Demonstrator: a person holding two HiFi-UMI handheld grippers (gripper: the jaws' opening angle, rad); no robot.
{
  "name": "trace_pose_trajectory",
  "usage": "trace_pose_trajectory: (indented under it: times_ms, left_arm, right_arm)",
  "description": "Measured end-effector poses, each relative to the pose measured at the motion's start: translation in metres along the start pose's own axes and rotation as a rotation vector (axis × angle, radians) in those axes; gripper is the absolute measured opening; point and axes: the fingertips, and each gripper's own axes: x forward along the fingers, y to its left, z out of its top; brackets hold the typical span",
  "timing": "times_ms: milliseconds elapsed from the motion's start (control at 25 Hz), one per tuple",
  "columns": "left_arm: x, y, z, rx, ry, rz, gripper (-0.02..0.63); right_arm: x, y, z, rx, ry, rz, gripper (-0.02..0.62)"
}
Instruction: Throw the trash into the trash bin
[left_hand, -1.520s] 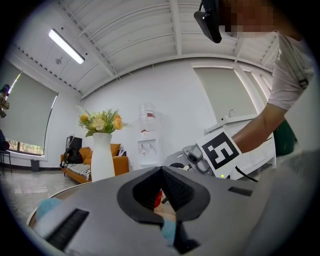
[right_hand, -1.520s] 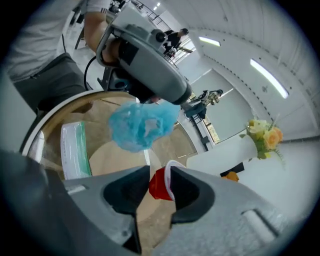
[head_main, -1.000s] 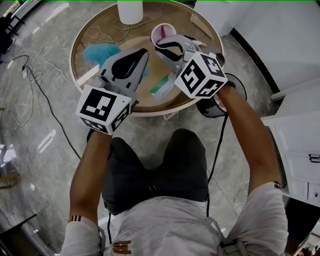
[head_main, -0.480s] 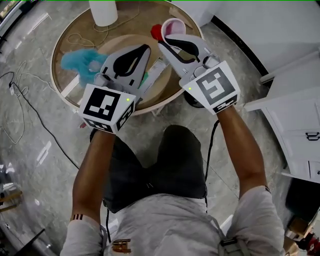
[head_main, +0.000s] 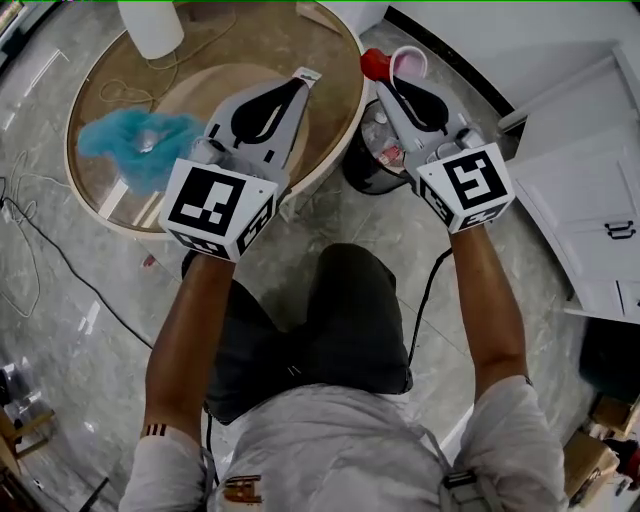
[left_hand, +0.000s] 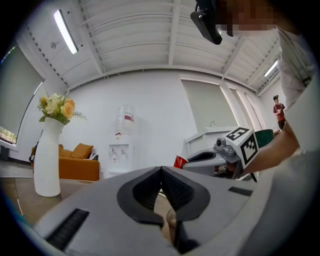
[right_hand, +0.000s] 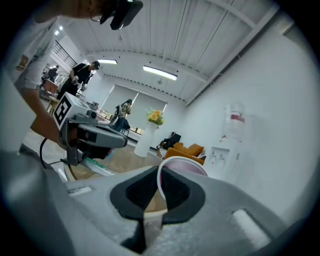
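Above the dark round trash bin, the right gripper pinches a red-and-pink paper cup by its rim (jaws nearly together); beside the bin, the left gripper is clamped on a green-white plastic wrapper

table: glossy glass-topped | floor: polished marble | cloth: fluffy | cup: smooth | packet: plastic

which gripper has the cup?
The right gripper: its fingers pinch the cup by its rim. The left gripper holds only a thin wrapper.

Office lounge: water dispenser, orange sofa, flower vase, round table, marble floor, strip lights
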Motion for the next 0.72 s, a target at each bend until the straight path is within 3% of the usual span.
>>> trace_pose_trajectory:
  times_ms: [360,520,720]
  left_arm:
    - [0.036,-0.036,0.001,-0.021,-0.028,-0.077,-0.002]
    - [0.045,-0.046,0.001,-0.023,-0.032,-0.095,-0.002]
    - [0.054,-0.059,0.004,-0.007,-0.030,-0.108,-0.002]
  right_arm:
    - [-0.033,-0.053,-0.112,0.138,0.209,-0.116,0.020]
    - [-0.039,-0.059,-0.167,0.167,0.328,-0.114,0.021]
    - [-0.043,-0.064,-0.201,0.178,0.409,-0.086,0.023]
